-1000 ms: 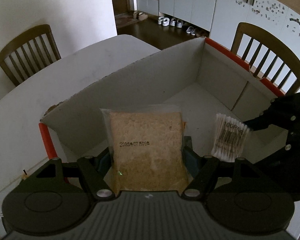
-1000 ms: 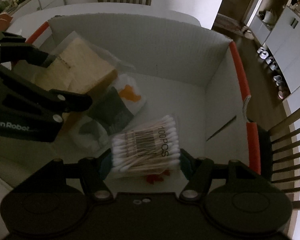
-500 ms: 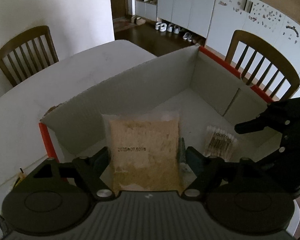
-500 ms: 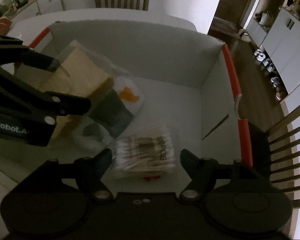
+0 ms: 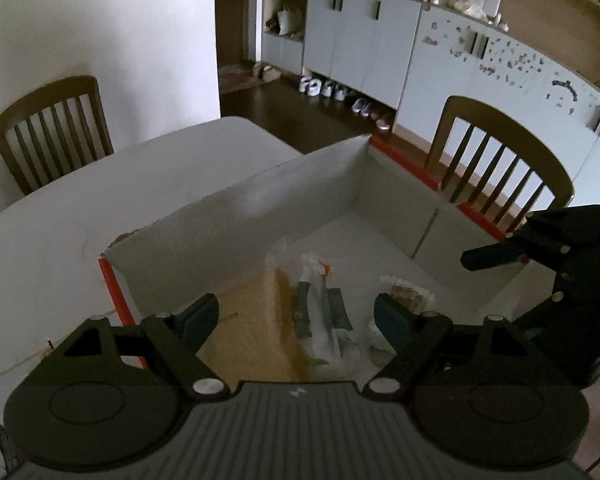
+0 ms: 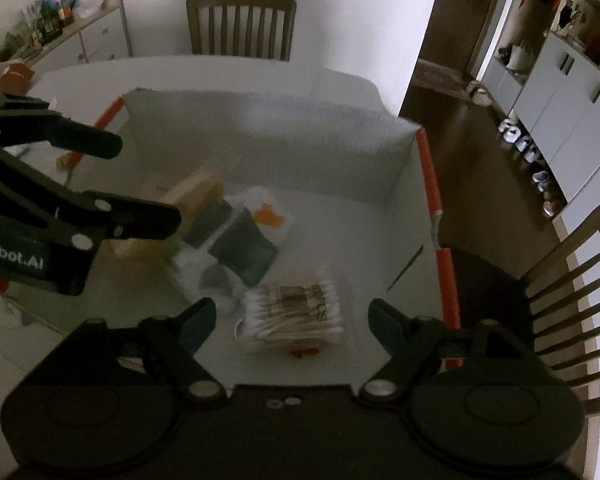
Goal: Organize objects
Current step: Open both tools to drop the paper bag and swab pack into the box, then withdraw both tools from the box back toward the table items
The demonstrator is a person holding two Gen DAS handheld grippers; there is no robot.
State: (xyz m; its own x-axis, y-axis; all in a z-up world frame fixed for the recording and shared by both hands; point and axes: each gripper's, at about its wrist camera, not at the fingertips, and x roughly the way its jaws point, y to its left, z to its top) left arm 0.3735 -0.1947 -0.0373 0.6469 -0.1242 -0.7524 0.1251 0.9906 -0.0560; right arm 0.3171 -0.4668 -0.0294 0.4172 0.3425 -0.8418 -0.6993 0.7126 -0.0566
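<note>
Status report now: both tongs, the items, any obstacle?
Both tongs, left and right, open, just widened, nothing between them. Bread bag and cotton swabs lie in box. No obstacle seen.

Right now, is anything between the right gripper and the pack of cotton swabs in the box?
Nothing visible. The right gripper hangs open directly above the cotton swabs, which lie on the box floor. The left gripper is off to the side.

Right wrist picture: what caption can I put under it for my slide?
Open right gripper above a pack of cotton swabs lying in the white box.
</note>
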